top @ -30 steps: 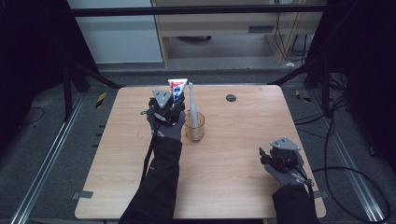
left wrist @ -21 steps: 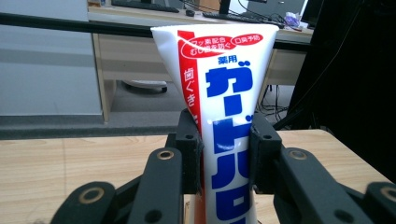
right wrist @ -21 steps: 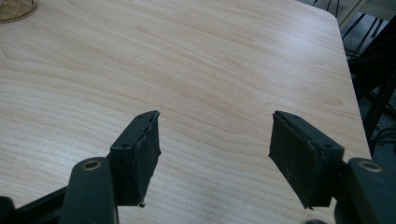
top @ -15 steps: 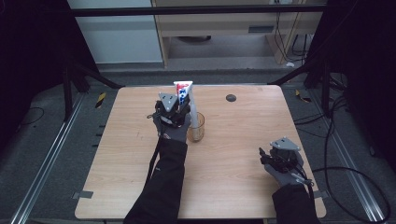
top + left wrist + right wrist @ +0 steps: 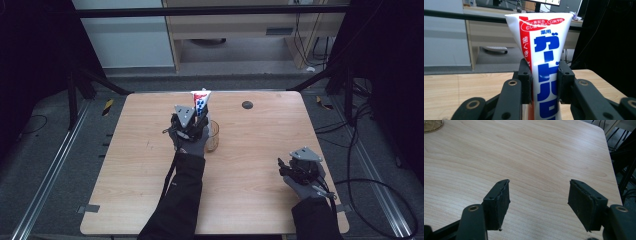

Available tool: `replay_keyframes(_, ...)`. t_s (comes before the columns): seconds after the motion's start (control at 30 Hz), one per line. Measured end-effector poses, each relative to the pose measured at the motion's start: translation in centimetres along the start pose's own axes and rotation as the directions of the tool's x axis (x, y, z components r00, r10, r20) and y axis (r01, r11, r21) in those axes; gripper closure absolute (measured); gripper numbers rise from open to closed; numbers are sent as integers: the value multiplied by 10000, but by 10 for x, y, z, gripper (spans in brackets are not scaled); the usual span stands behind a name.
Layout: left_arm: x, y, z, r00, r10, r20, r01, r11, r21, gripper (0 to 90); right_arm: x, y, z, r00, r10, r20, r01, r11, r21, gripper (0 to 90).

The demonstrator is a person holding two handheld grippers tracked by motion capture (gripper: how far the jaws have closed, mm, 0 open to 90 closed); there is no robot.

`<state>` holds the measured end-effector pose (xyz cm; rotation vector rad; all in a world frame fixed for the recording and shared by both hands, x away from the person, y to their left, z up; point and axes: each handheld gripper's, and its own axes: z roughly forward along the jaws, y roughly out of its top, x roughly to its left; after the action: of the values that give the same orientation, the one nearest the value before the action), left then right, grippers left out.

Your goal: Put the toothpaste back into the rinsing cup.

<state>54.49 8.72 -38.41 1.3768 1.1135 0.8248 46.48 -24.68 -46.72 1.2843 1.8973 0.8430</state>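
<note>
Toothpaste tube (image 5: 544, 62), white with red and blue Japanese lettering, upright between the pads of the left gripper (image 5: 192, 125), which are closed on its body; crimped flat end uppermost, rising above the jaws; lower end hidden by the gripper; amber glass cup (image 5: 213, 136) just beside that gripper, on the wooden table (image 5: 250, 150); right gripper (image 5: 539, 200) low over bare tabletop near the right edge, well apart from the tube, jaws wide apart, nothing between them.

Lab or office workspace, dark frame rig (image 5: 210, 10), desk with monitor (image 5: 546, 2), floor cables (image 5: 370, 185)
</note>
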Motion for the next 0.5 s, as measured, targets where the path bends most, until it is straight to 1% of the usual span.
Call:
replay_keyframes(0.1, 0, -3, 2, 10000, 27, 32, -26, 10000, -65, 700, 0, 0, 0, 10000, -32, -7, 32, 10000, 15, 335)
replay_keyframes(0.27, 0, -8, 6, 10000, 37, 64, -37, 10000, -32, 700, 0, 0, 0, 10000, -71, -7, 71, 10000, 11, 335)
replay_keyframes(0.5, 2, -10, 11, 9999, 124, 84, -123, 9999, -97, 699, 0, -1, 1, 10000, -39, -8, 39, 10000, 14, 336)
